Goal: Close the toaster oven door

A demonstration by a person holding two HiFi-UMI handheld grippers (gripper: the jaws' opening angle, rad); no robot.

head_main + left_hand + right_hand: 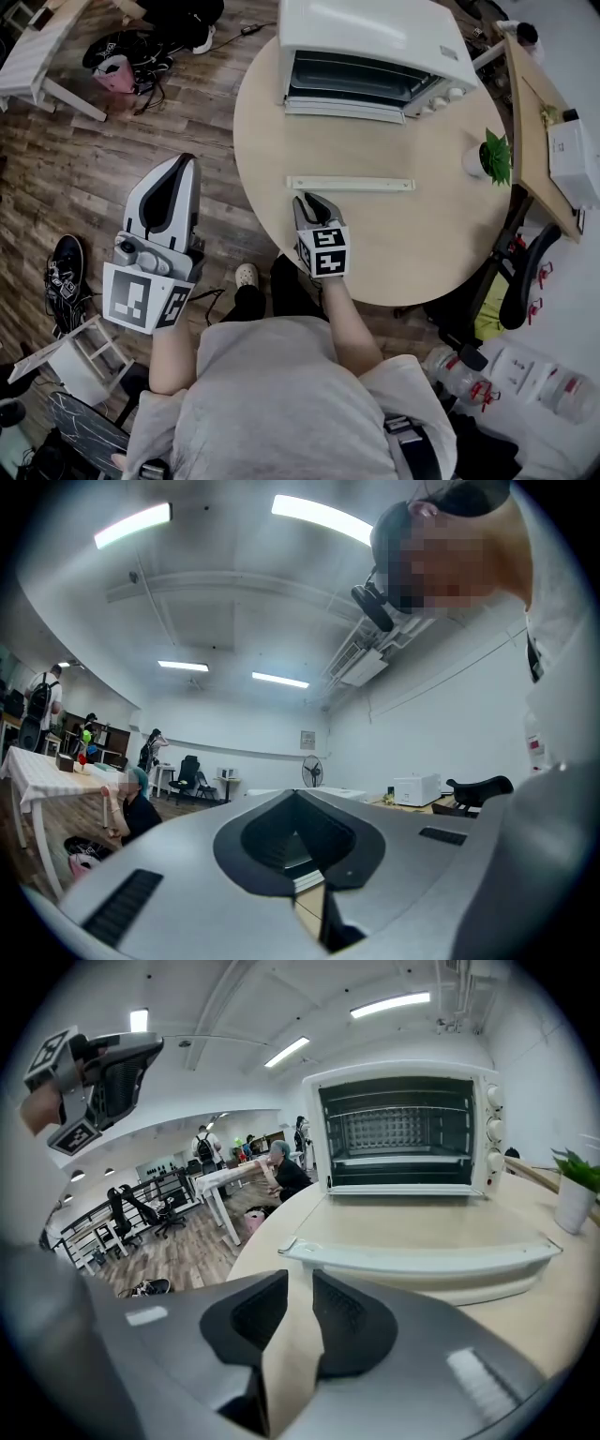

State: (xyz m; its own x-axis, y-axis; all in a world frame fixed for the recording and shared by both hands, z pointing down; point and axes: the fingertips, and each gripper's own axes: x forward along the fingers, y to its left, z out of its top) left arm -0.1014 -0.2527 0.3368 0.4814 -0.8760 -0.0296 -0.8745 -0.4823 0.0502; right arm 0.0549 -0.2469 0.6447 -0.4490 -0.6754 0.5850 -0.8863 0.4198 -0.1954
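Nearest me, my right gripper [311, 201] hangs over the round table [272, 141], jaws partly apart with nothing between them. Toaster oven [375, 37] sits at the far edge, its door [345, 109] open.

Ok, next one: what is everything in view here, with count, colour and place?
toaster oven: one, white, far side of the table
oven door: one, white-framed, folded down flat onto the table, its handle edge nearest the person
round table: one, beige, centre
potted plant: one, green in a white pot, right edge of the table
side desk: one, wooden, right of the table
box: one, white, on the side desk
office chair: one, black, lower right of the table
shoe: one, black, on the floor at left
left gripper: one, grey and black, over the floor left of the table, fingers shut
right gripper: one, grey and black, just short of the door's handle edge, fingers open and empty
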